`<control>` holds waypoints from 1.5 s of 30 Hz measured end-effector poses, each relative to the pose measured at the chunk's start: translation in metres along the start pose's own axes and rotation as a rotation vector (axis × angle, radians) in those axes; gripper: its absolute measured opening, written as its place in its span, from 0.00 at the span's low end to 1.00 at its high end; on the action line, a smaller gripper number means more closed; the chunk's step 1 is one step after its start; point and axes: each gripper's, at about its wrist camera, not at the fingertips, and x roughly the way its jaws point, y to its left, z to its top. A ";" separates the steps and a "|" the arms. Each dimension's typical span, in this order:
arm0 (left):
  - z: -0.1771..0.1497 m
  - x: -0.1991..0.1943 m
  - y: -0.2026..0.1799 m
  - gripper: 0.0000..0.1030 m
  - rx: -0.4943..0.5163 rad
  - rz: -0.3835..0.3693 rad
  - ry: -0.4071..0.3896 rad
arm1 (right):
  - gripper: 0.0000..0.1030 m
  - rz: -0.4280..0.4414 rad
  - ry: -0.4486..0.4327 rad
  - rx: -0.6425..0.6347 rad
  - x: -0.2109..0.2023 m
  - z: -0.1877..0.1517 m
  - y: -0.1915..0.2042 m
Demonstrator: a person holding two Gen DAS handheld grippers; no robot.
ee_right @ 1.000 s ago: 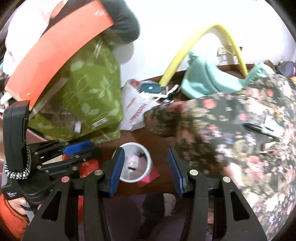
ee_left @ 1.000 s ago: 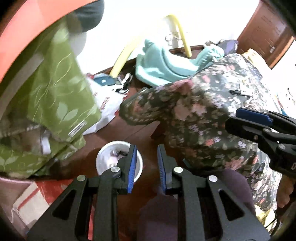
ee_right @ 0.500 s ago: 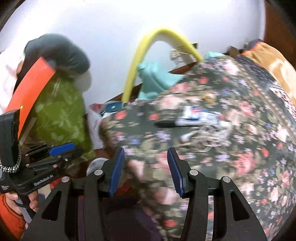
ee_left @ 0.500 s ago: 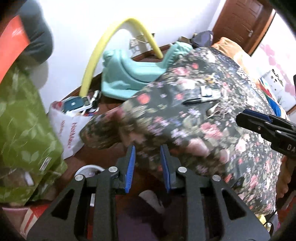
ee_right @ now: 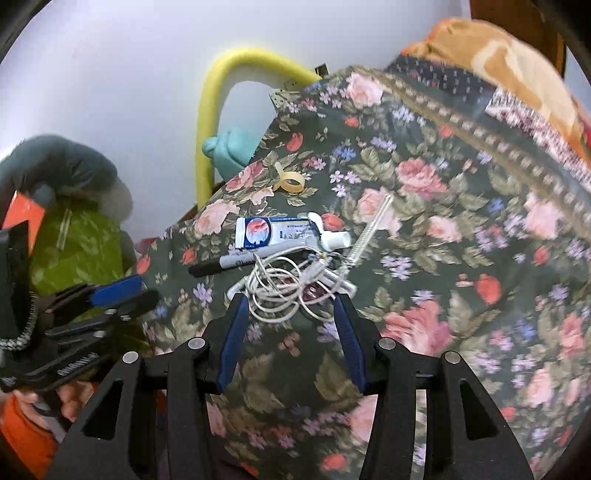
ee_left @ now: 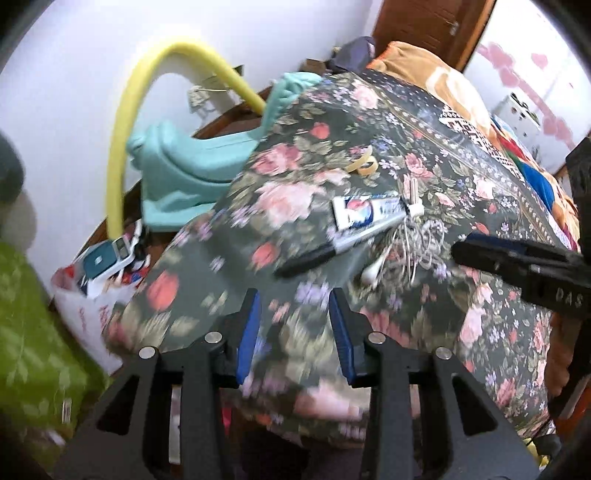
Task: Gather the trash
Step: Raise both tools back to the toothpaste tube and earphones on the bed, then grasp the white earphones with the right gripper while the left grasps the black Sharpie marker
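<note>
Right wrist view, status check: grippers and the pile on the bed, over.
Both grippers, right and left, open, empty. Tangled white cable just ahead of right fingertips, touching marker and toothpaste tube. Nothing blocking.

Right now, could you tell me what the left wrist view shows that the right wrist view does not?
Only the left wrist view shows the white plastic bag with a teal device on top, the wooden door, and the right gripper seen from the side.

Only the right wrist view shows the left gripper seen from the side and the thin bottle brush.

Both show the floral bedspread, toothpaste tube, black marker, tangled white cable, tape ring and yellow foam tube.
</note>
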 end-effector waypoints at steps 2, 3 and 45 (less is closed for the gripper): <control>0.012 0.017 -0.002 0.36 0.018 -0.008 0.016 | 0.43 0.047 0.020 0.041 0.012 0.003 -0.002; 0.016 0.023 -0.002 0.36 0.021 -0.010 0.024 | 0.43 0.061 0.029 0.056 0.017 0.003 -0.002; -0.002 0.003 -0.075 0.30 0.087 -0.091 0.053 | 0.07 -0.212 -0.002 0.155 -0.040 -0.061 -0.100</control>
